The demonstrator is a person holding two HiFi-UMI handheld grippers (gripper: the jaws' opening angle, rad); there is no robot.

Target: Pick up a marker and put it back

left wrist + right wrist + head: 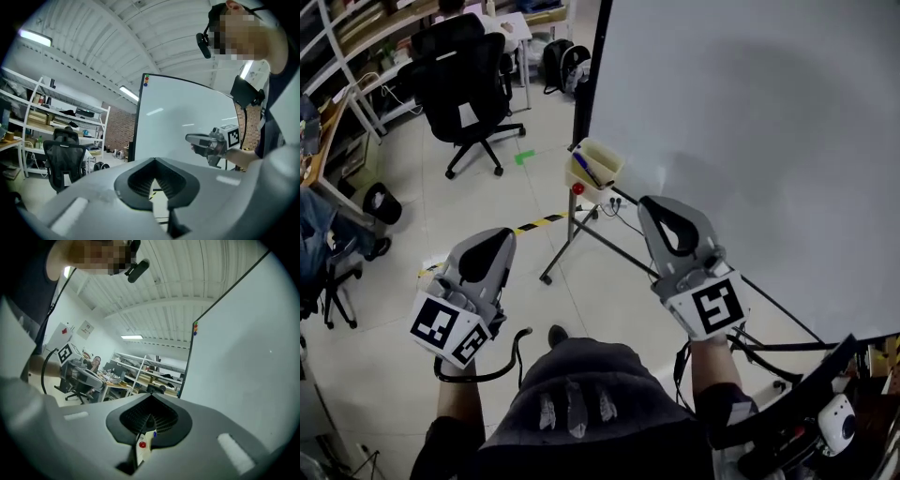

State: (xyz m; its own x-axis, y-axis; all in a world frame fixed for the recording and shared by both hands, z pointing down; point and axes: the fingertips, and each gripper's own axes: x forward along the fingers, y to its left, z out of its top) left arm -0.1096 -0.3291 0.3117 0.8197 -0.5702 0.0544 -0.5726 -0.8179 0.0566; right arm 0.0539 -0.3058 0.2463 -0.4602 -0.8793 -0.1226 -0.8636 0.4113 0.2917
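Observation:
A cream marker box (605, 155) hangs at the lower left corner of the whiteboard (750, 122). A blue marker (586, 170) lies inside it, and a red dot sits on its front. My right gripper (653, 203) is held below and to the right of the box, apart from it, shut with nothing in its jaws. In the right gripper view the box (142, 452) shows through the opening behind the shut tips (151, 395). My left gripper (501, 236) is out over the floor to the left, also shut and holding nothing (154, 160).
The whiteboard's stand legs (572, 234) spread over the floor under the box. A black office chair (464, 84) stands at the back left by shelving and desks. Yellow-black tape (539, 223) marks the floor. Cables run along the board's foot at right.

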